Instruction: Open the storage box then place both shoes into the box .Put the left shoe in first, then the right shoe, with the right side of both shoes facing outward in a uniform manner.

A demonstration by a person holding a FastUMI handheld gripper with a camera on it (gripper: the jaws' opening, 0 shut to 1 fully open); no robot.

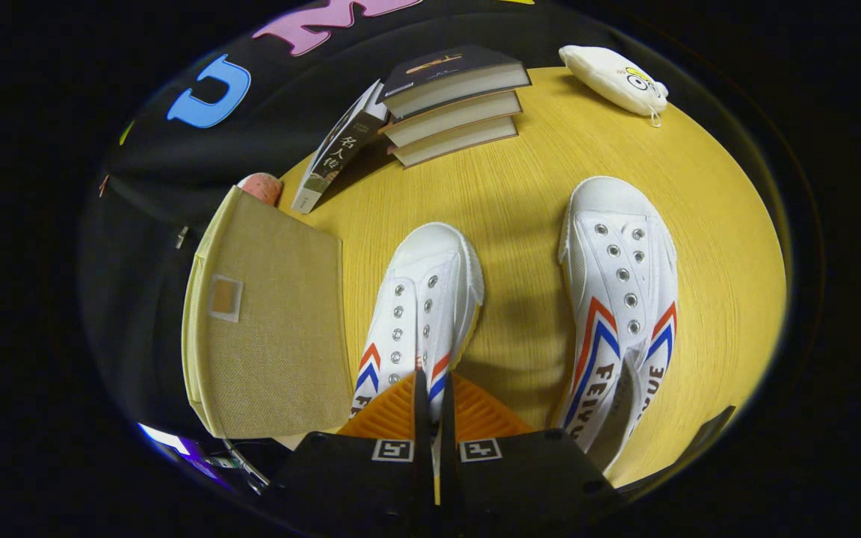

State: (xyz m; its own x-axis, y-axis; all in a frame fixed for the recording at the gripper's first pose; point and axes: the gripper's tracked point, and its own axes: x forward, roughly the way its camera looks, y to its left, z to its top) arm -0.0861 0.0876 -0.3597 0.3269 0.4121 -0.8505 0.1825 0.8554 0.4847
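Two white canvas shoes with red and blue stripes point away from me on the yellow round table (520, 187). My gripper (434, 382) is shut on the heel end of the left shoe (427, 291), and a thin strip of its white fabric shows between the two fingers. The right shoe (621, 291) lies apart, ahead of the fingers on their right. The beige fabric storage box (266, 329) stands just left of the held shoe, showing a flat woven panel with a small label patch. I cannot tell whether the box is open.
Three stacked books (453, 101) lie at the table's far side, with another book (341, 146) leaning against them. A white pouch (613, 78) sits at the far right edge. A pink object (262, 187) peeks out behind the box.
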